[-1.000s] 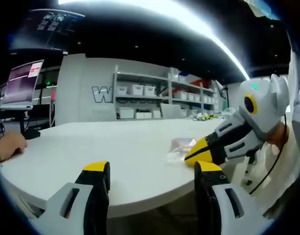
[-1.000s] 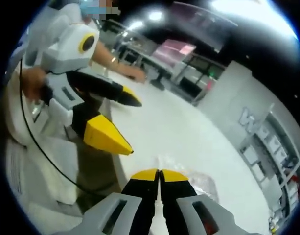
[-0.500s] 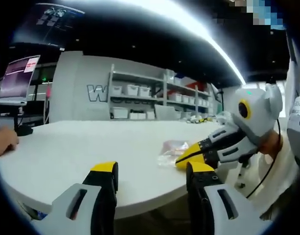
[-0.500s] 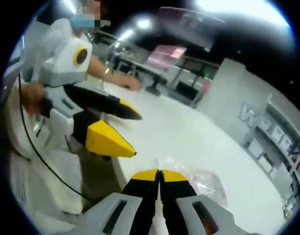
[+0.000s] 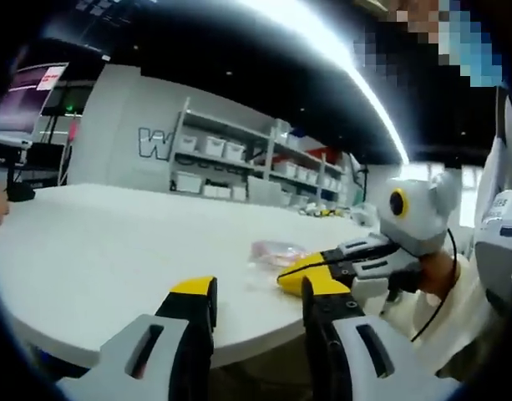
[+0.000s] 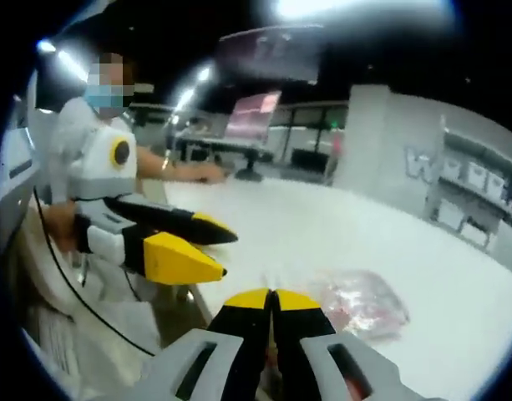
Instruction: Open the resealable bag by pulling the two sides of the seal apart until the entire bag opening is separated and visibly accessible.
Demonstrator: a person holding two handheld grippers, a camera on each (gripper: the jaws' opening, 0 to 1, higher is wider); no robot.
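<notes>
— Jaws status? Where's the bag?
— My left gripper (image 5: 254, 294) is parted, holding nothing. Right gripper (image 6: 272, 294) pinched together at edge of resealable bag (image 6: 361, 302), flat on the table (image 6: 322, 230) near its edge.

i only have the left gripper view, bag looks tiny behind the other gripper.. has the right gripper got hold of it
Observer: In the right gripper view the right gripper is shut, its yellow tips pressed together at the near edge of the resealable bag; whether plastic is pinched between them I cannot tell.
Operator: where's my left gripper from over there
Observer: The left gripper comes in from the left with its jaws apart, short of the bag and not touching it.
Operator: anything in the bag
Observer: Reddish contents show through the clear plastic, and the bag lies flat on the white table.
</notes>
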